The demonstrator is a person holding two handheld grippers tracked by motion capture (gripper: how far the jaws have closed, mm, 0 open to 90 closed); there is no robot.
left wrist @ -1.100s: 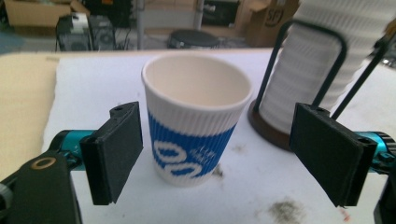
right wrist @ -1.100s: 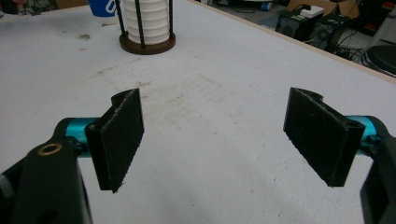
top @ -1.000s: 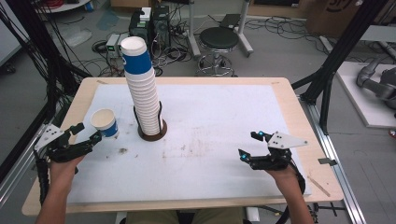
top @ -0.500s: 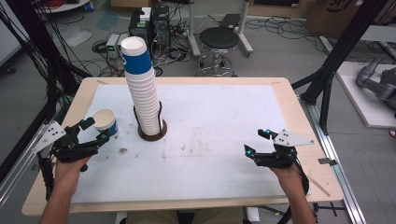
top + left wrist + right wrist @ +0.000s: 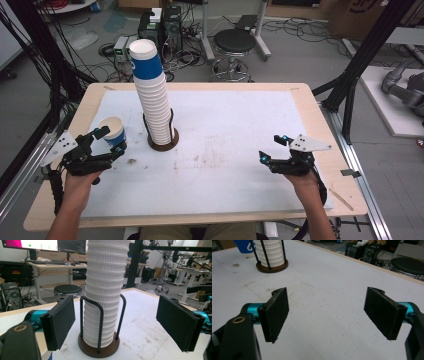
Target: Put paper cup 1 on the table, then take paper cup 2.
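A tall stack of white paper cups [image 5: 154,100], the top one blue-banded, stands in a black wire holder on a round brown base [image 5: 163,144] at the table's left middle. One loose blue-and-white cup [image 5: 113,130] stands upright left of the holder. My left gripper [image 5: 112,141] is open right beside that cup. In the left gripper view its jaws [image 5: 116,315] are spread wide and face the stack [image 5: 103,297], with a sliver of the cup [image 5: 49,355] outside the left jaw. My right gripper [image 5: 270,147] is open and empty over the table's right part [image 5: 327,307].
A white sheet [image 5: 235,125] covers the wooden table, with faint stains near its middle. Beyond the far edge are a black stool [image 5: 235,42], computer cases and cables. Black frame posts stand at both sides.
The left gripper has shifted slightly to the right, closer to the loose cup and the holder. The cup stays in place. The right gripper has hardly moved.
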